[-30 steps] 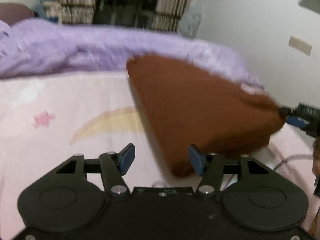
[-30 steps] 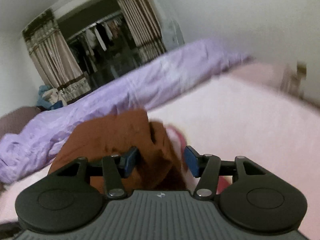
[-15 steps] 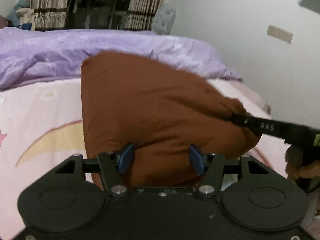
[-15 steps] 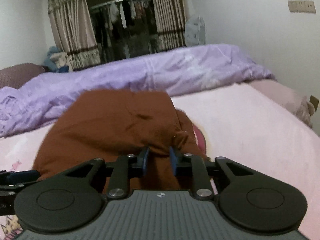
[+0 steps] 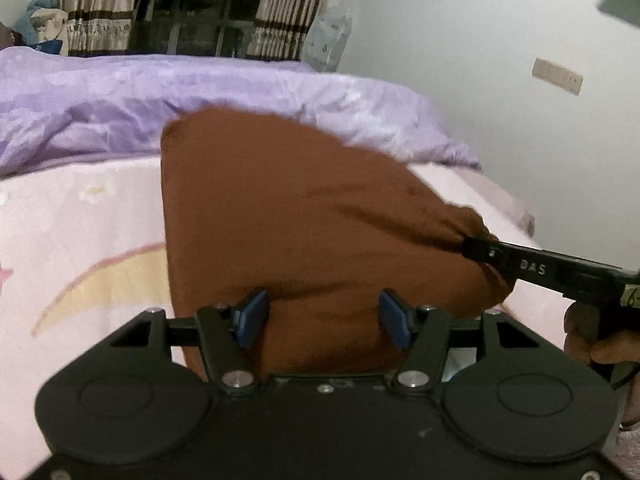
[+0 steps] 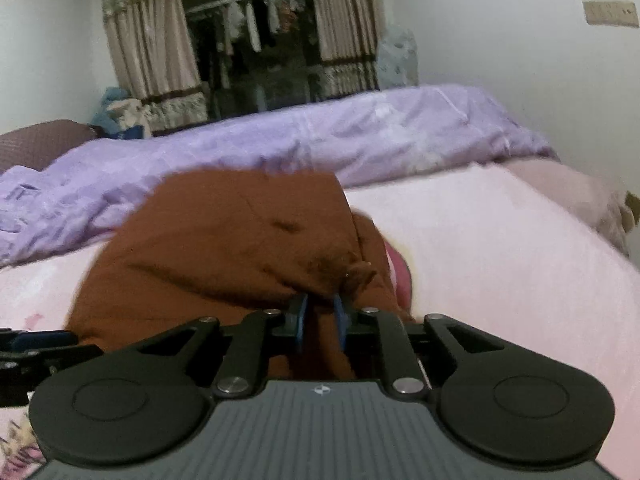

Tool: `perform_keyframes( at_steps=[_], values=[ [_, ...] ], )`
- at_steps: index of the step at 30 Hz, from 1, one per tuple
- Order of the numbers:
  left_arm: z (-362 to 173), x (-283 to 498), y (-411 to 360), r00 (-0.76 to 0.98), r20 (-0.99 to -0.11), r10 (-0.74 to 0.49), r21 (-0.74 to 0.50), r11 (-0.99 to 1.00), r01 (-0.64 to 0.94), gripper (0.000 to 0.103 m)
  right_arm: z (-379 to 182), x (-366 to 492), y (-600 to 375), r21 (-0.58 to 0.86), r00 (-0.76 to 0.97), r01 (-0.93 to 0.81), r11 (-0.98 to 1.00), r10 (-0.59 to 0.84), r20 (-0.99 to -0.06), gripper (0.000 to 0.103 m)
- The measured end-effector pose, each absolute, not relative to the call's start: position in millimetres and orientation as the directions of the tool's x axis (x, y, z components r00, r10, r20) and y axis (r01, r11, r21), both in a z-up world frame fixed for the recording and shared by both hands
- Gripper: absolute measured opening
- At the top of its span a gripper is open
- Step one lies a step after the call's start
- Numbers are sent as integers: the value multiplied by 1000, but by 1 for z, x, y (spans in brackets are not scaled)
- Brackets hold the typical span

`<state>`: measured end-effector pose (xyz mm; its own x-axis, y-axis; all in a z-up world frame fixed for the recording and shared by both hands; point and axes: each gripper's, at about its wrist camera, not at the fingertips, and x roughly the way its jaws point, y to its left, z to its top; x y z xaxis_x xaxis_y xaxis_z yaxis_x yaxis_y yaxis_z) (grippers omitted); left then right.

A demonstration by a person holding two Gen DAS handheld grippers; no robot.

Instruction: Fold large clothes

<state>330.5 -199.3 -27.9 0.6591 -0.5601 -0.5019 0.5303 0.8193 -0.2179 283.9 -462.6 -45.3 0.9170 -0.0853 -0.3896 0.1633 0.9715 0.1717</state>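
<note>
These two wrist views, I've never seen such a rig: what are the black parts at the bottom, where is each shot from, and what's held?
Each picture comes from a camera on a hand-held gripper that a person carries, looking along its two fingers. In the left view, the left hand-held gripper is open, with the brown garment just ahead. In the right view, the right hand-held gripper is shut on a bunch of that garment. It lies on a pink bed sheet, with a purple duvet behind.
</note>
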Motion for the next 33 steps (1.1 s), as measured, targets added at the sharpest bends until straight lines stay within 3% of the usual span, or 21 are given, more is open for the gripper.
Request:
perform_keyframes(
  at_steps=[6,11,17,33],
  values=[
    [1,368,-196,711,-475,-519,-196,850,489,60,-5,309,-455,121,941,126,985,-80,-329,30],
    [-10,396,-210,697,-533,-479,-184,870,457,59,-13,346,-452,87,914,121,989,-77,-398,30],
    [-26,402,-217,712,-526,-466,-157,876,457,63,-38,364,-460,61,883,155,986,-111,-457,29],
    [-30,404,-218,715,-532,-454,-135,879,458,67,-55,369,-461,69,871,163,984,-110,-478,29]
  ],
)
